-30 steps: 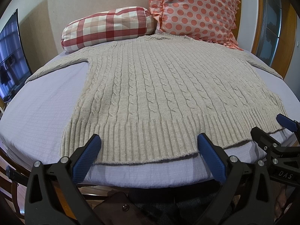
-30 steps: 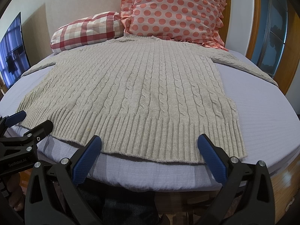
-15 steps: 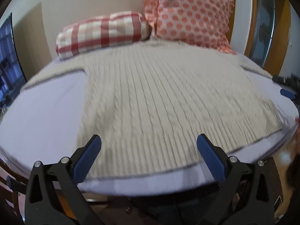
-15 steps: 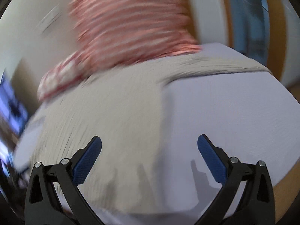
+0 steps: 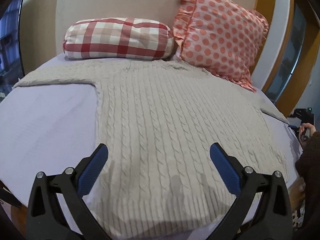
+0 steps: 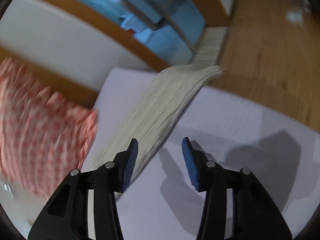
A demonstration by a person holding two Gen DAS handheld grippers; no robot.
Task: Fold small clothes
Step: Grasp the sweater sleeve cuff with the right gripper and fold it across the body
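Since a second ago we have pushed the left gripper (image 5: 159,161) forward from the hem to hover over the lower body of the sweater (image 5: 170,120), and swung the right gripper (image 6: 160,152) away from the hem out to the right sleeve (image 6: 160,104). The cable-knit sweater lies flat and face up on the lilac bed sheet (image 5: 46,120), collar toward the checked pillow (image 5: 118,39) and the dotted pillow (image 5: 218,40), sleeves spread to either side, a layout that suits folding the sleeves in first. Our left jaws are spread wide and hold nothing; we judge this gripper is placed to pin the body while the sleeve comes over. Our right jaws are partly parted and empty, with the left fingertip at the sleeve's near edge, apparently lining up a pinch. The right view is smeared by motion, so whether that finger touches the knit we cannot tell. The sleeve's cuff hangs over the mattress edge toward the wooden floor (image 6: 270,50), its end hard to make out.
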